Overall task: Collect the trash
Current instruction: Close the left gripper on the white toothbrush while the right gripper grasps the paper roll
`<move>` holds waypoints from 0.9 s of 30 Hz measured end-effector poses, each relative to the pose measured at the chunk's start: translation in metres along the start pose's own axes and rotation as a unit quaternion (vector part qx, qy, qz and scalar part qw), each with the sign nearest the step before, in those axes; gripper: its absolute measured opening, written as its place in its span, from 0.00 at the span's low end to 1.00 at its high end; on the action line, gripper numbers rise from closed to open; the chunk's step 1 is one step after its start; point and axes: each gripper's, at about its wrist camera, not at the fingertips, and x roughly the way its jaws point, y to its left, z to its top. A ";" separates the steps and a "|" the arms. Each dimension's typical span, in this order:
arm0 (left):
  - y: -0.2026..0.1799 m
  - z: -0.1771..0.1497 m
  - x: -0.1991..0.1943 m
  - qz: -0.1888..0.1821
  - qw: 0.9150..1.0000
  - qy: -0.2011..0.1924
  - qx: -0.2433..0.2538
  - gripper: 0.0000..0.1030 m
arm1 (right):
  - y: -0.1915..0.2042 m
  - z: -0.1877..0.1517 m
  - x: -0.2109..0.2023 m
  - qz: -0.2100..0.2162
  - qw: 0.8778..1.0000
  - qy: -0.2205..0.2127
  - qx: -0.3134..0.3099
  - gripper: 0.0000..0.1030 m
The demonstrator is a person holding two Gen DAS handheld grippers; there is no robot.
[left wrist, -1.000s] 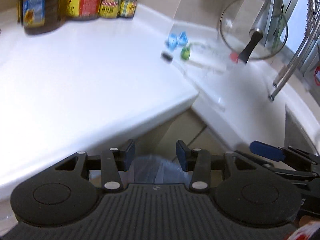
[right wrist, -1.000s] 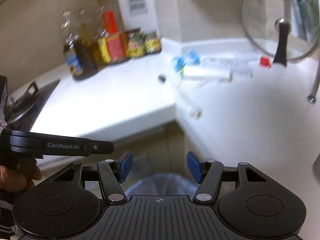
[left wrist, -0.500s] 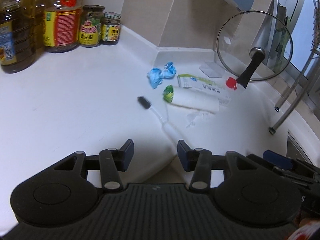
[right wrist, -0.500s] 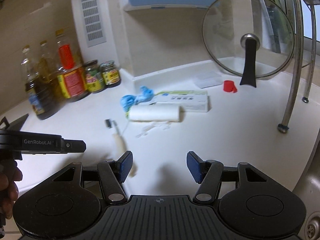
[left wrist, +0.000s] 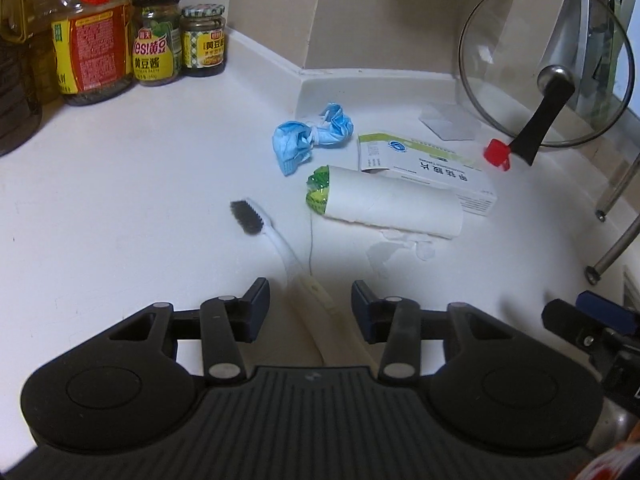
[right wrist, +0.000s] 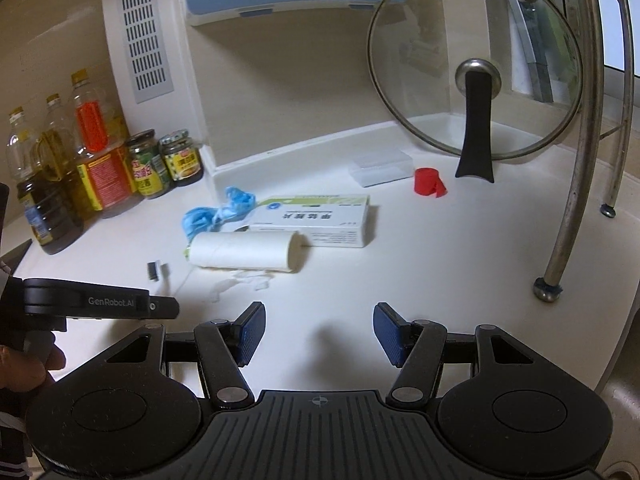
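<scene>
The left gripper (left wrist: pixel 310 304) hangs wide open and empty over the counter (left wrist: pixel 120 200), its fingers straddling the handle of the toothbrush (left wrist: pixel 280 246), while the right gripper (right wrist: pixel 319 332), also spread and holding nothing, hovers near the paper roll (right wrist: pixel 244 253). Taking the paper roll as landmark, the crumpled blue mask (left wrist: pixel 310 136) and the medicine box (left wrist: pixel 432 170) lie just behind it, with clear plastic scraps (left wrist: pixel 404 242) in front. A careless close could pinch the thin handle off-centre and flick it away, or nudge the roll so it rolls off.
</scene>
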 end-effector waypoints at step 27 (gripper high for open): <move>0.048 -0.011 -0.025 0.016 0.997 0.027 0.077 0.20 | 0.036 0.047 0.058 0.089 0.984 0.010 -0.154 0.58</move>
